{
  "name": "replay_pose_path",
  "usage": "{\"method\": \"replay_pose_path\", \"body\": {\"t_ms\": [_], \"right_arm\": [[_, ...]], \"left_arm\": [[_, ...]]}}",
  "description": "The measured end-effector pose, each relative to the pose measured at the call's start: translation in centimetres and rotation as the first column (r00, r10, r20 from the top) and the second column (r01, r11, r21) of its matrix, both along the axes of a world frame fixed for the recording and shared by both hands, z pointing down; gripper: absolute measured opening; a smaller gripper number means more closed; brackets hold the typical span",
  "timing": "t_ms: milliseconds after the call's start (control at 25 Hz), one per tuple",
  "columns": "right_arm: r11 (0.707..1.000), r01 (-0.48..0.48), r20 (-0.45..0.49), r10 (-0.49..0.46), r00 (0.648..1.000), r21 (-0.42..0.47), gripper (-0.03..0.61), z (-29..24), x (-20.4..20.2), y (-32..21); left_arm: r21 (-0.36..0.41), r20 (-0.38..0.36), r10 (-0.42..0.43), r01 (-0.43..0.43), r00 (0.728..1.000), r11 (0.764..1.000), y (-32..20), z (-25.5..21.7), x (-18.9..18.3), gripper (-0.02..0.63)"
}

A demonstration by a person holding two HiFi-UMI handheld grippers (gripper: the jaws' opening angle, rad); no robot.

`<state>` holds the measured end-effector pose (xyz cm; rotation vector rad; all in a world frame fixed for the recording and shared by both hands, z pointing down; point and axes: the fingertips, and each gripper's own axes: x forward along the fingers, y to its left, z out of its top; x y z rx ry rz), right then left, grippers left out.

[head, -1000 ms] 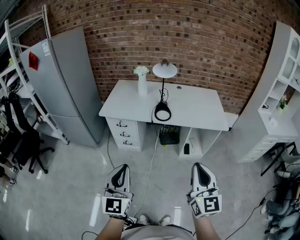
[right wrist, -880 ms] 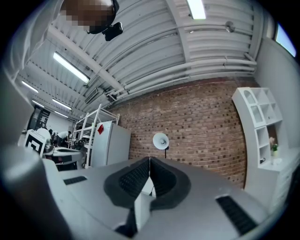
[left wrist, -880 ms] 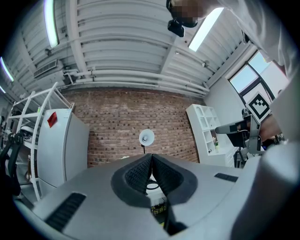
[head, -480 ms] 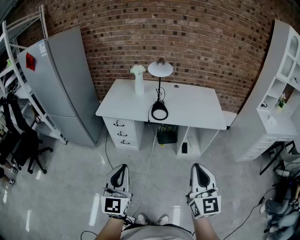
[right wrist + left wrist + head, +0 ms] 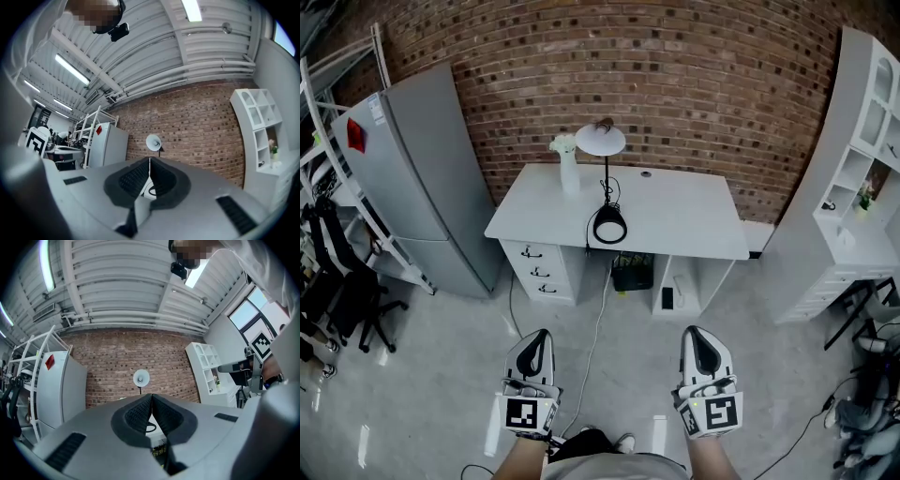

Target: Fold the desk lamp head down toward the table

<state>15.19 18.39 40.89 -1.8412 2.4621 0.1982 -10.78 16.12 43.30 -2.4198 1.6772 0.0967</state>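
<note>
The desk lamp stands on the white desk (image 5: 684,211) against the brick wall, with its round white head (image 5: 600,141) raised on a thin black stem above a black ring base (image 5: 608,226). Both grippers are held over the floor well short of the desk, far from the lamp. My left gripper (image 5: 536,339) is shut with nothing between its pads. My right gripper (image 5: 697,336) is shut and empty too. The left gripper view shows the lamp head (image 5: 141,378) just above the closed jaws (image 5: 151,397). The right gripper view shows the lamp head (image 5: 153,141) above its jaws (image 5: 149,161).
A white vase of flowers (image 5: 567,164) stands left of the lamp. A grey refrigerator (image 5: 412,178) and a black office chair (image 5: 342,291) are at the left, a white shelf unit (image 5: 862,178) at the right. A cable (image 5: 598,328) hangs from the desk to the floor.
The desk and lamp have drifted left in the head view as the person moves. Both grippers stay shut and keep their place in the picture.
</note>
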Motion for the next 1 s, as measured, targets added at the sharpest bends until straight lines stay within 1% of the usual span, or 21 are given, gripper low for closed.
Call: {"method": "replay_pose_path", "body": {"t_ms": [240,400,600,800,1000], "right_arm": [[1.0,0.018,-0.003,-0.018,1.0,-0.004,0.018,0.6,0.4,-1.2],[1.0,0.008,-0.008,-0.008,1.0,-0.026,0.018,1.5,0.9,-3.4],[1.0,0.002,-0.014,-0.002,1.0,-0.022,0.018,1.6,0.9,-8.3],[0.999,-0.008,-0.017,0.007,1.0,-0.031,0.018,1.2,0.5,-14.2],[0.999,-0.013,-0.026,0.012,1.0,-0.044,0.018,1.1,-0.6,-19.8]], "left_arm": [[-0.007,0.01,0.012,-0.012,1.0,1.0,-1.3,0.7,1.4,0.009],[-0.019,0.005,0.026,-0.025,1.0,1.0,-3.7,1.4,2.1,0.009],[-0.024,-0.018,0.04,-0.04,0.999,0.999,-9.3,2.1,2.4,0.009],[0.004,-0.019,0.068,-0.068,0.998,0.998,-16.0,0.8,2.8,0.009],[-0.028,-0.029,0.082,-0.082,0.996,0.996,-22.0,1.7,2.2,0.009]]}}
